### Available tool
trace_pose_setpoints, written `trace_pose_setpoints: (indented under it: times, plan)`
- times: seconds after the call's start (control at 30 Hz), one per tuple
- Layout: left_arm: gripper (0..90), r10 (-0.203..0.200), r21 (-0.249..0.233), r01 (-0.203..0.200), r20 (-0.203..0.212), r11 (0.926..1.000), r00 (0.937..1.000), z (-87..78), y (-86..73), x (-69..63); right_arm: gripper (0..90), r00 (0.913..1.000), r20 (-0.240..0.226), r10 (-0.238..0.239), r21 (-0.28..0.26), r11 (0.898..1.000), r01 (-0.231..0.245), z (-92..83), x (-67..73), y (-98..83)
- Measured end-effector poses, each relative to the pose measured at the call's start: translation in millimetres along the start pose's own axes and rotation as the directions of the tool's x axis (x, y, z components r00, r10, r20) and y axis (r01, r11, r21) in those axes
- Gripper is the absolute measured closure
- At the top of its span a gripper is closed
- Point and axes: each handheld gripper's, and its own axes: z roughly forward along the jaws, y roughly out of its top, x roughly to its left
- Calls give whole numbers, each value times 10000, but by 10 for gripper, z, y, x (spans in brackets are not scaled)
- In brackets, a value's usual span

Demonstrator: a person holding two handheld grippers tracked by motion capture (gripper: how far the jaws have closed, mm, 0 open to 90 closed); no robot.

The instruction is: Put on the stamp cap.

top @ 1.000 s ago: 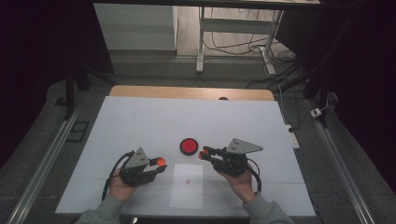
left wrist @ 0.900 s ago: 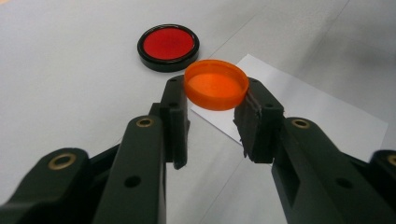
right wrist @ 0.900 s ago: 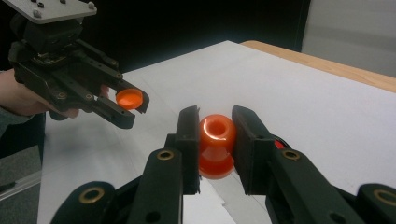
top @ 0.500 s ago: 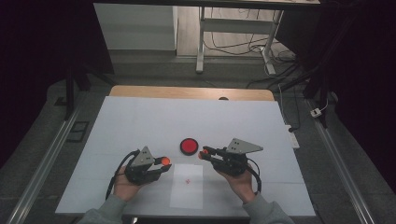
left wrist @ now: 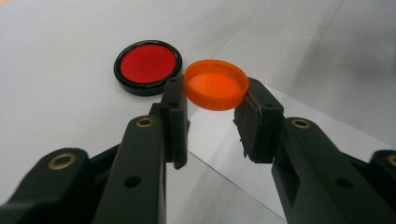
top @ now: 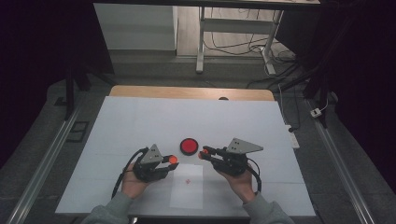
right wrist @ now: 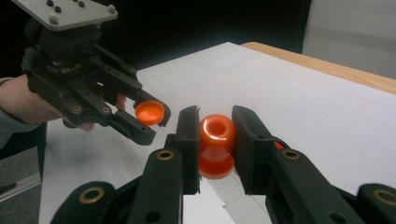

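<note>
Two tools gripping, left tool [left wrist: 210, 119] orange cap [left wrist: 215, 84], right tool [right wrist: 215, 140] orange bottle [right wrist: 216, 144]

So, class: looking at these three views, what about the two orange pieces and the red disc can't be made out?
- Small orange plastic bottle: its base, hidden in the right gripper view by the right gripper.
- Shallow orange plastic cap: its outer top, turned away in the left gripper view.
- Black-rimmed red disc: too small for detail in the high view.
</note>
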Motion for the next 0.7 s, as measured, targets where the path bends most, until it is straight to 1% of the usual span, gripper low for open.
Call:
trace_pose_setpoints:
  times: [0.7]
  plan:
    - [655,168,118,-172,349,9998,9992,226,136,-60,723,10000,-34,-9,25,10000,9,17,6,-6]
